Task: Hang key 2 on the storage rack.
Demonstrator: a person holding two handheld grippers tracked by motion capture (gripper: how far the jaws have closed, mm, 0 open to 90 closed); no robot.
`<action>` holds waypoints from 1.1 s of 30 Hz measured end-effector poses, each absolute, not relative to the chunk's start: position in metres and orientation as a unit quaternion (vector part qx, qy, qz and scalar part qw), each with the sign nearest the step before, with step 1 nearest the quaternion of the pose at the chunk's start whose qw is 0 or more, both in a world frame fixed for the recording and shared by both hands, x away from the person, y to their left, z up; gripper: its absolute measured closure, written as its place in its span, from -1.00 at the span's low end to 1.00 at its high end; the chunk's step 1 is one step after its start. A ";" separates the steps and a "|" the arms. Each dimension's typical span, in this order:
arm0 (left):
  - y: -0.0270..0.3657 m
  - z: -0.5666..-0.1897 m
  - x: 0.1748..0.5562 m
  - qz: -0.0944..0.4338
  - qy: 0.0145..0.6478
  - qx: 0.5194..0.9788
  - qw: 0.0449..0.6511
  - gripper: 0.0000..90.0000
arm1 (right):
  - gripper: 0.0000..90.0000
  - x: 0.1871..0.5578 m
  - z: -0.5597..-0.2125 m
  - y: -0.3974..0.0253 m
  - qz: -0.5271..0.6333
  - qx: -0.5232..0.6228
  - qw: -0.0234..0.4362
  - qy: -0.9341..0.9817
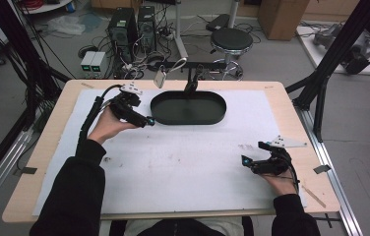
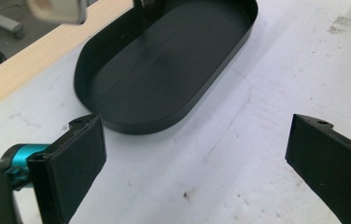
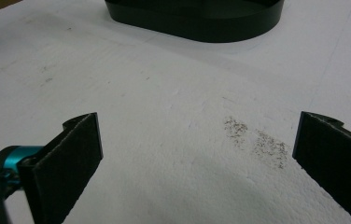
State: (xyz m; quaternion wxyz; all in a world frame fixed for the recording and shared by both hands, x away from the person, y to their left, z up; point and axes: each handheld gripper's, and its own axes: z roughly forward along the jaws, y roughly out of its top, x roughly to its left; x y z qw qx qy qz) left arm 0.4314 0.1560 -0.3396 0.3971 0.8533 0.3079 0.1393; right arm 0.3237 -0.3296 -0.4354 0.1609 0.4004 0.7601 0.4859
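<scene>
High view: left gripper is hovering wide open just beside the black tray; right gripper is idling, jaws apart. Next, probably, seizing that rim.

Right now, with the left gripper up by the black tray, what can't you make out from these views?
- Far end of the black tray, left gripper view: cut off by the top edge.
- Dark upright piece at the tray's far rim, high view: too small to identify.
- Pale object, left gripper view: blurred, cut by the edge.
- Tray inside, right gripper view: hidden by its near wall.
- Left gripper jaws, high view: too small; wide apart in its own view.
</scene>
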 end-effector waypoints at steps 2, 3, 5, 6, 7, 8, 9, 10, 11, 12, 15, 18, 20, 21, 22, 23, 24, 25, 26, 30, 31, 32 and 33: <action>0.162 -0.340 0.428 0.142 0.312 0.850 0.400 -0.87 | -0.98 0.323 -0.435 -0.329 0.486 0.402 0.159 0.760; 0.165 -0.340 0.427 0.144 0.314 0.849 0.401 -0.87 | -0.98 0.323 -0.435 -0.329 0.485 0.402 0.160 0.760; 0.170 -0.340 0.424 0.147 0.317 0.846 0.404 -0.87 | -0.98 0.323 -0.435 -0.329 0.485 0.401 0.161 0.760; 0.173 -0.340 0.422 0.149 0.319 0.844 0.405 -0.87 | -0.98 0.323 -0.436 -0.329 0.484 0.401 0.161 0.761; 0.175 -0.340 0.421 0.150 0.320 0.842 0.408 -0.87 | -0.98 0.323 -0.436 -0.329 0.484 0.401 0.161 0.761; 0.177 -0.340 0.419 0.152 0.321 0.842 0.407 -0.87 | -0.98 0.323 -0.436 -0.329 0.484 0.402 0.161 0.761; 0.179 -0.340 0.417 0.152 0.323 0.839 0.410 -0.87 | -0.98 0.324 -0.436 -0.329 0.483 0.401 0.161 0.761; 0.181 -0.340 0.416 0.155 0.323 0.839 0.410 -0.87 | -0.98 0.323 -0.436 -0.329 0.482 0.403 0.158 0.762; 0.183 -0.341 0.414 0.157 0.324 0.837 0.412 -0.87 | -0.98 0.323 -0.436 -0.328 0.482 0.403 0.158 0.762; 0.186 -0.341 0.412 0.158 0.325 0.837 0.411 -0.87 | -0.98 0.323 -0.436 -0.328 0.481 0.404 0.159 0.762; 0.192 -0.343 0.406 0.162 0.328 0.835 0.412 -0.87 | -0.98 0.324 -0.436 -0.329 0.482 0.401 0.162 0.762; 0.199 -0.345 0.400 0.167 0.333 0.833 0.408 -0.87 | -0.98 0.323 -0.436 -0.328 0.481 0.403 0.160 0.762; 0.203 -0.346 0.397 0.168 0.336 0.834 0.404 -0.87 | -0.98 0.323 -0.436 -0.328 0.481 0.403 0.160 0.762; 0.205 -0.347 0.395 0.173 0.336 0.832 0.406 -0.87 | -0.98 0.323 -0.436 -0.328 0.481 0.404 0.160 0.761; 0.207 -0.347 0.392 0.177 0.339 0.828 0.409 -0.87 | -0.98 0.323 -0.436 -0.328 0.481 0.403 0.160 0.762; 0.209 -0.348 0.390 0.181 0.340 0.826 0.412 -0.87 | -0.98 0.323 -0.436 -0.328 0.481 0.403 0.160 0.762; 0.212 -0.349 0.388 0.182 0.342 0.824 0.415 -0.87 | -0.98 0.323 -0.436 -0.328 0.481 0.403 0.160 0.762; 0.214 -0.350 0.386 0.181 0.344 0.822 0.416 -0.87 | -0.98 0.323 -0.436 -0.328 0.481 0.403 0.161 0.762; 0.217 -0.351 0.384 0.181 0.345 0.821 0.417 -0.87 | -0.98 0.323 -0.436 -0.328 0.481 0.403 0.161 0.762; 0.229 -0.359 0.377 0.184 0.358 0.816 0.415 -0.87 | -0.98 0.323 -0.436 -0.328 0.481 0.401 0.162 0.763; 0.229 -0.359 0.377 0.184 0.358 0.816 0.415 -0.87 | -0.98 0.324 -0.437 -0.328 0.480 0.401 0.162 0.763; 0.235 -0.362 0.373 0.185 0.363 0.814 0.414 -0.87 | -0.98 0.324 -0.437 -0.328 0.480 0.401 0.162 0.763; 0.237 -0.364 0.371 0.185 0.366 0.812 0.415 -0.87 | -0.98 0.324 -0.437 -0.328 0.480 0.401 0.162 0.764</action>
